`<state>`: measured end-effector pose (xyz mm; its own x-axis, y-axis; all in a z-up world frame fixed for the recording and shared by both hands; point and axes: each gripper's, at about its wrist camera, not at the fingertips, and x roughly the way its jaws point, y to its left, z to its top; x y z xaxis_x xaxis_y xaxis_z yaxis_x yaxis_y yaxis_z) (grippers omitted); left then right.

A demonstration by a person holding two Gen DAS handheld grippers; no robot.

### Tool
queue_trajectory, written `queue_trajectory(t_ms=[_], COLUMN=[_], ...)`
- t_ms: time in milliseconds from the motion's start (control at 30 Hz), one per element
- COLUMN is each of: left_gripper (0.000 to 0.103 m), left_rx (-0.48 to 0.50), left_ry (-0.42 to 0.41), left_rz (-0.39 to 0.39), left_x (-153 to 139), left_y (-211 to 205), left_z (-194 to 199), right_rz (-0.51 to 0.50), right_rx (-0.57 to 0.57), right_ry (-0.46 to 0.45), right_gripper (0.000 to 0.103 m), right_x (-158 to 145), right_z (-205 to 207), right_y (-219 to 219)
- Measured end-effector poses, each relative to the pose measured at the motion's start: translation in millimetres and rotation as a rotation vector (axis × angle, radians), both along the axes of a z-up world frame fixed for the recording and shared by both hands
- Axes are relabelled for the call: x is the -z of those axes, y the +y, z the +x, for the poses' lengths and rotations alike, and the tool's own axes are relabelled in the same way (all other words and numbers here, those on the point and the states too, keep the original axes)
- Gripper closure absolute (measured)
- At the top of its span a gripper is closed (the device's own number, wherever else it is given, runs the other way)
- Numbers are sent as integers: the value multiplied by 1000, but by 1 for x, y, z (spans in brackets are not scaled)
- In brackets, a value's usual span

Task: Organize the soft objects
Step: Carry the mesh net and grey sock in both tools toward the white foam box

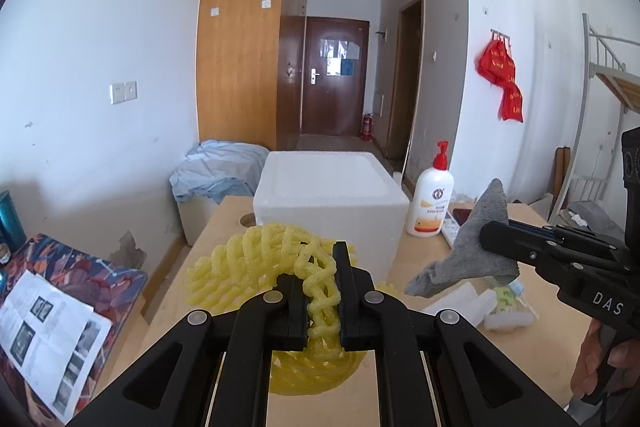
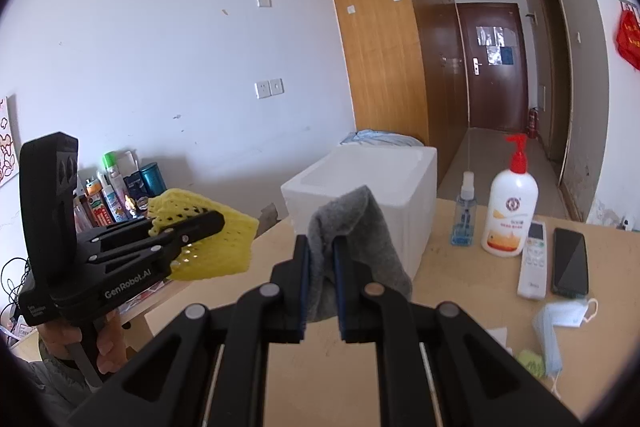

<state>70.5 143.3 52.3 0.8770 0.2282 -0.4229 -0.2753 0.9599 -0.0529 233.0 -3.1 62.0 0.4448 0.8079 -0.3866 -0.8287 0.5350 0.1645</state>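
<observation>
Midway, we judge: left tongs (image 1: pixel 322 291) clamp the yellow net (image 1: pixel 256 259), right tongs (image 2: pixel 320 281) clamp the grey sock (image 2: pixel 352 227); neither yet in the foam box (image 1: pixel 332 203).

I see a yellow foam net (image 1: pixel 256 259) with an open lattice pattern, a plain grey sock (image 2: pixel 356 235), a white foam box (image 1: pixel 328 199), a white lotion bottle (image 2: pixel 510 203) with a red pump and orange label, all over a pale tan worktop (image 2: pixel 440 311); both grippers are black.
</observation>
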Motion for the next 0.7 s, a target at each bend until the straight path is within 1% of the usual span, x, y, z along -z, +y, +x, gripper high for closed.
queue_trajectory(t_ms=[200,467,700], left_gripper=[93,93,93], left_rx=[10,26,45], left_ry=[-4,-17,-33], left_rz=[-9,2,2], left_x=[-10,-25,-37], left_y=[8,13,15], left_z=[17,38,52], right_rz=[-9,6,-9], right_rx=[-6,4,10], right_ry=[-15,-28,-56], right_gripper=[89,89,89], right_x=[-12,-25,-39], right_z=[12,28,34], right_y=[12,21,31])
